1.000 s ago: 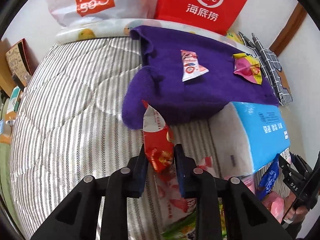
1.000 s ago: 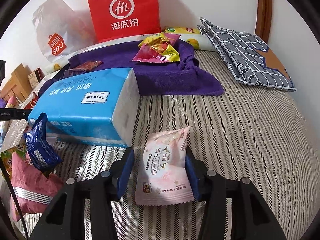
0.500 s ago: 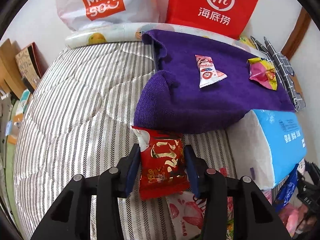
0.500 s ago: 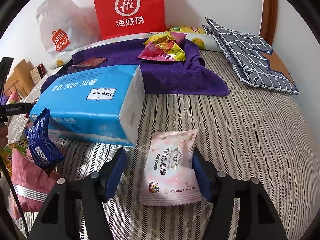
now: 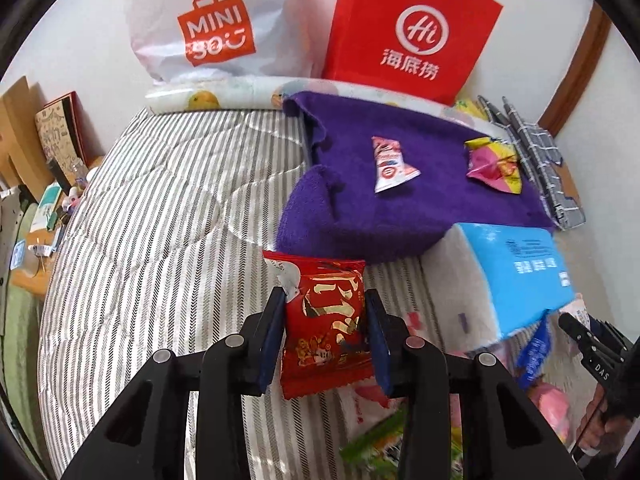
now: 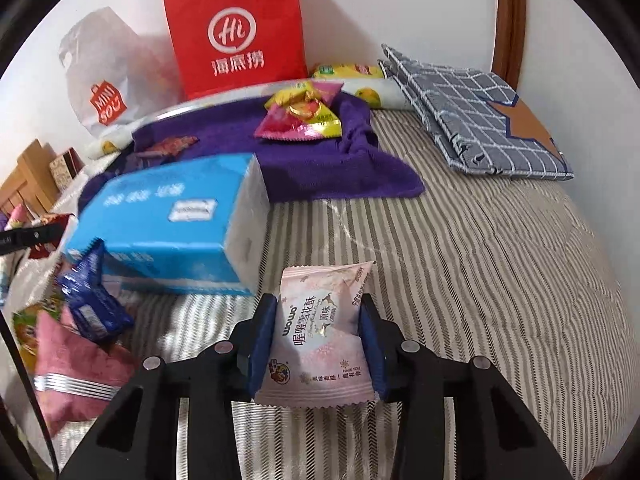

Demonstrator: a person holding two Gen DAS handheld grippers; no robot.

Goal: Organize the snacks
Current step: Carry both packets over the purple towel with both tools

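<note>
My left gripper [image 5: 325, 320] is shut on a red snack packet [image 5: 326, 328], held flat above the striped bed. My right gripper [image 6: 318, 320] is shut on a pale pink snack packet [image 6: 320, 336], also lifted over the bed. A purple towel [image 5: 400, 216] lies ahead; on it are a white and red packet [image 5: 390, 166] and a pink and yellow packet [image 5: 496, 164]. The towel [image 6: 312, 160] and the pink and yellow packets [image 6: 304, 118] also show in the right wrist view. A pile of loose snacks [image 6: 76, 328] lies at the left of that view.
A blue tissue pack [image 6: 172, 224] lies between the grippers, also seen in the left wrist view [image 5: 516, 276]. A red paper bag [image 5: 408, 36] and a white Miniso bag [image 5: 212, 28] stand at the wall. Grey checked cushions [image 6: 480, 120] lie at the right.
The left gripper's red packet turned from edge-on to flat between the fingers. Both grippers rose and moved forward toward the towel, each holding its packet.
</note>
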